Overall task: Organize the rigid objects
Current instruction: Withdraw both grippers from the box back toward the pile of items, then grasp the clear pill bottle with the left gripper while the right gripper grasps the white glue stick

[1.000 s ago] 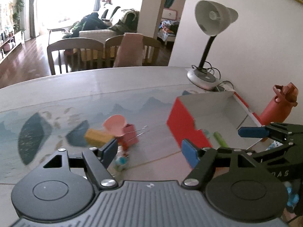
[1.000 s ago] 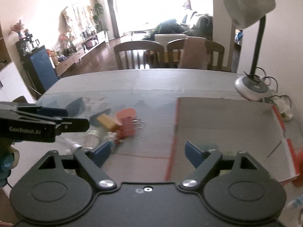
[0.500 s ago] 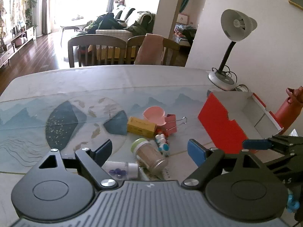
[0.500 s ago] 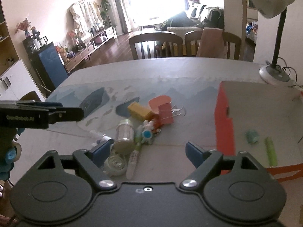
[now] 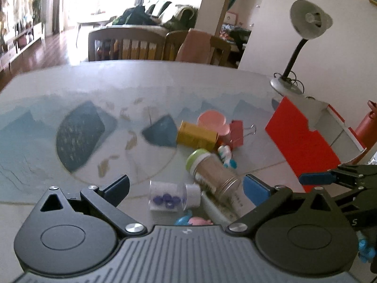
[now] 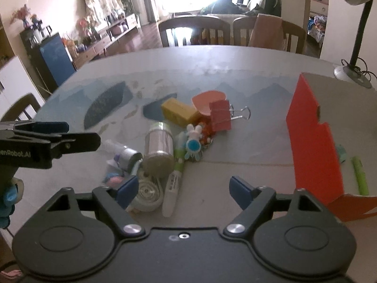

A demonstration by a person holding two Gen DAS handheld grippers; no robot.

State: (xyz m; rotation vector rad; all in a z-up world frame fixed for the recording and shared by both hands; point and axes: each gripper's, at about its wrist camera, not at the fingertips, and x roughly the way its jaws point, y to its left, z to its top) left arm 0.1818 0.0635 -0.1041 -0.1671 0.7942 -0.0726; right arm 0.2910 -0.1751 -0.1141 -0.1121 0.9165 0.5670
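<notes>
Two hand-held grippers hover over a counter (image 6: 212,66) with a blue mountain-print cover. The left gripper (image 5: 186,188) has its fingers spread wide and holds nothing; the right gripper (image 6: 181,188) is equally wide apart and empty.

Between them lies a loose heap of small hard items. Nearest the left gripper is a small clear vial (image 5: 174,199) with purple beads inside, lying on its side. Just beyond it, a glass jar (image 5: 211,169) with a green lid also lies on its side, touching a white marker pen (image 6: 173,184). Farther back sit a yellow box (image 5: 196,138), a pink cup (image 5: 212,120) and a red binder clip (image 5: 236,133), bunched together. A small rabbit charm (image 6: 194,141) rests beside the jar.

To the right stands an open red box (image 6: 313,141) — a green stick (image 6: 359,174) already lies inside.

The vial looks light, smooth and likely to roll; gripping across its round body, mid-length, seems safest. The jar seems heavier and breakable — best grasped across its middle.
</notes>
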